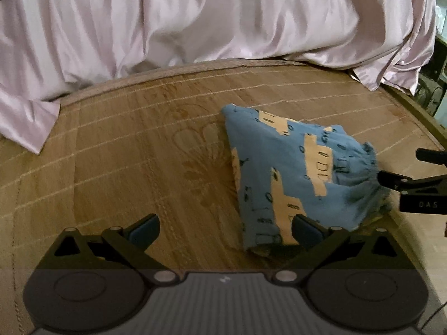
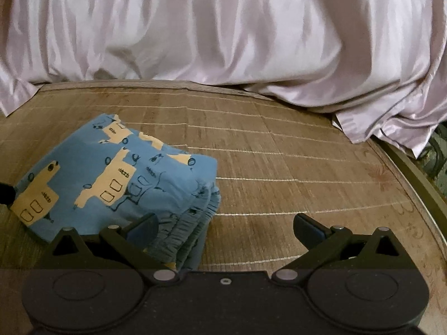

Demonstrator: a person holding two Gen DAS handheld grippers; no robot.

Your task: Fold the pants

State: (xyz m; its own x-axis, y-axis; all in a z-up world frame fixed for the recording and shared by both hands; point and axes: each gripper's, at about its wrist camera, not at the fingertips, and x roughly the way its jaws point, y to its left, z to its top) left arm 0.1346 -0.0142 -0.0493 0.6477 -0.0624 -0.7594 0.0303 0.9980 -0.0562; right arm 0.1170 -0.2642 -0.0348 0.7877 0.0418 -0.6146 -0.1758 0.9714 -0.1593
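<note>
Woven bamboo matting (image 2: 279,167) covers the bed, tan with pale stitched lines, and both tongs hang over it. Nearest in the left wrist view, the left gripper (image 1: 223,229) stands released, its jaws spread wide; the right-hand pad sits just over the near edge of the pants (image 1: 282,173), while the left-hand pad is over bare mat. The pants, blue with cream vehicle prints, lie at about 2 o'clock from that gripper as a compact, stacked bundle. In the right wrist view, the right gripper (image 2: 225,227) is likewise spread and grips nothing; the pants lie at its 10 o'clock, their gathered waistband layers piled at the edge nearest its left-hand pad, which appears to be touching or just beside the cloth. In the left view the right gripper's fingertip shows at 3 o'clock, against the ruffled waistband edge. Farther back, at 12 o'clock in both views, a pale pink satin sheet (image 2: 223,33) is heaped along the far side of the mat. Judging by the layered bundle and both tongs let go, the folding looks essentially done; at most a final squaring or pressing of the slightly puffed waistband end remains.
</note>
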